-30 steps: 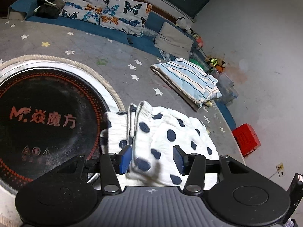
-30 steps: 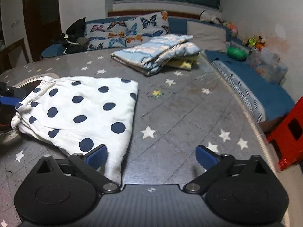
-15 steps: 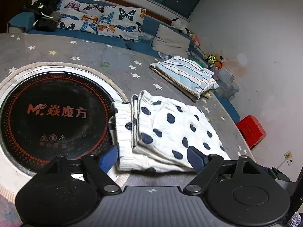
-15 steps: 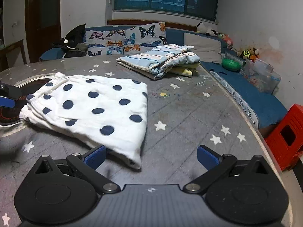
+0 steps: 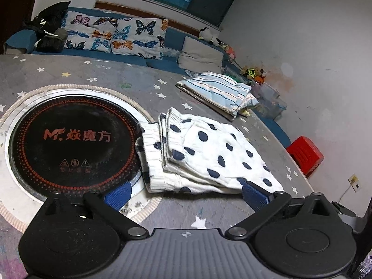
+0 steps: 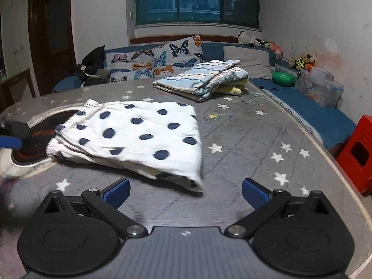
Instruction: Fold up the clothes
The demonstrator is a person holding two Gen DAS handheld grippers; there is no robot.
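- My left gripper (image 5: 186,194) hovers level, fingers wide apart, just short of the polka-dot garment (image 5: 204,153).
- My right gripper (image 6: 186,193) likewise spread, holding nothing.

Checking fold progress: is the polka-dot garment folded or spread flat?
Folded: the polka-dot garment lies in stacked layers, waistband edges doubled at one end.

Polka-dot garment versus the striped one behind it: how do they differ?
The polka-dot garment is white with navy dots; the striped garment is pale blue with stripes. The dotted one overlaps the cooktop; the striped one sits on something yellow. Both are folded on the table.
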